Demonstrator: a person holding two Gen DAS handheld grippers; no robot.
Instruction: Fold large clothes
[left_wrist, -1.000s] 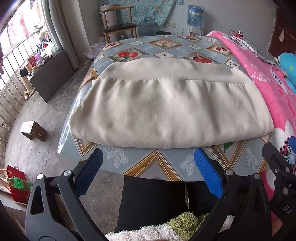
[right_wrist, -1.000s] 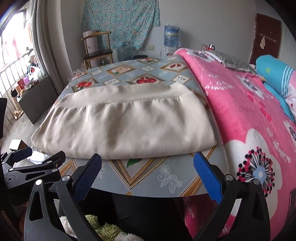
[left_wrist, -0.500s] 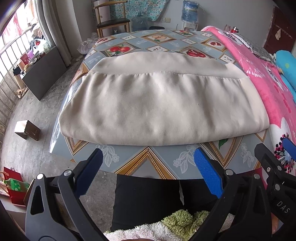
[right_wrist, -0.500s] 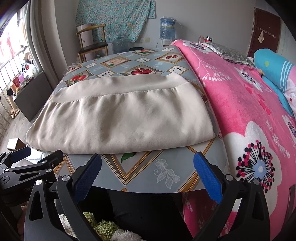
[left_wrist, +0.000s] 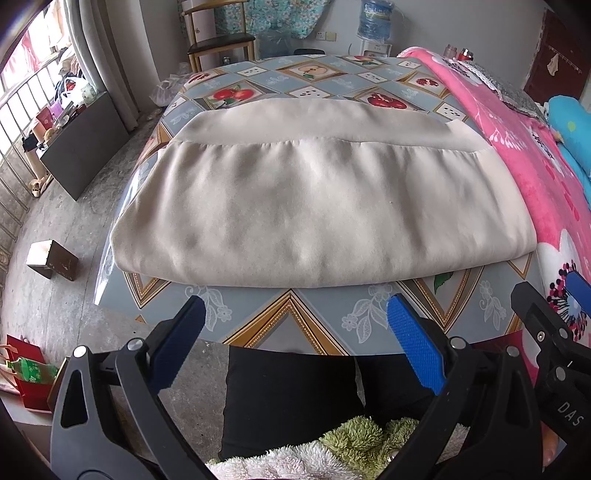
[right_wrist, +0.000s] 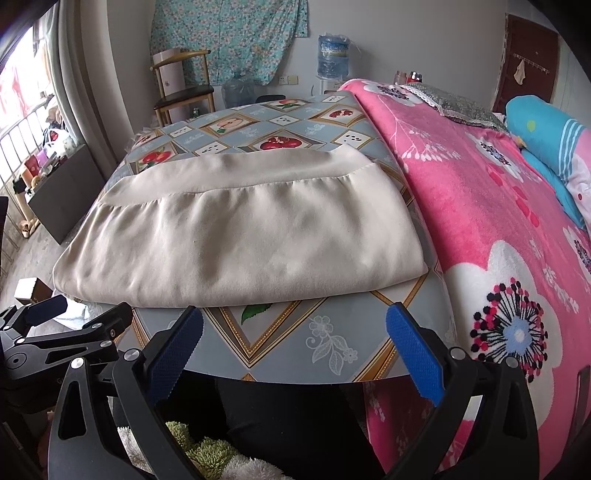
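A large cream garment (left_wrist: 317, 206) lies folded flat on the table with the fruit-patterned cloth (left_wrist: 291, 317); its folded edge faces me and a plain band runs along its far side. It also shows in the right wrist view (right_wrist: 236, 240). My left gripper (left_wrist: 295, 321) is open and empty, held just off the table's near edge, short of the garment. My right gripper (right_wrist: 293, 332) is open and empty too, at the near edge toward the garment's right corner. Each gripper shows at the side of the other's view.
A pink flowered blanket (right_wrist: 498, 221) covers the bed touching the table's right side, with a blue pillow (right_wrist: 546, 129). A wooden chair (right_wrist: 184, 85) and water bottle (right_wrist: 332, 51) stand behind the table. A small box (left_wrist: 51, 258) and a dark cabinet (left_wrist: 85, 147) are on the floor to the left.
Both grippers have moved forward and a little upward toward the table; the garment looks closer and larger. The garment has not moved, and both grippers stay open.
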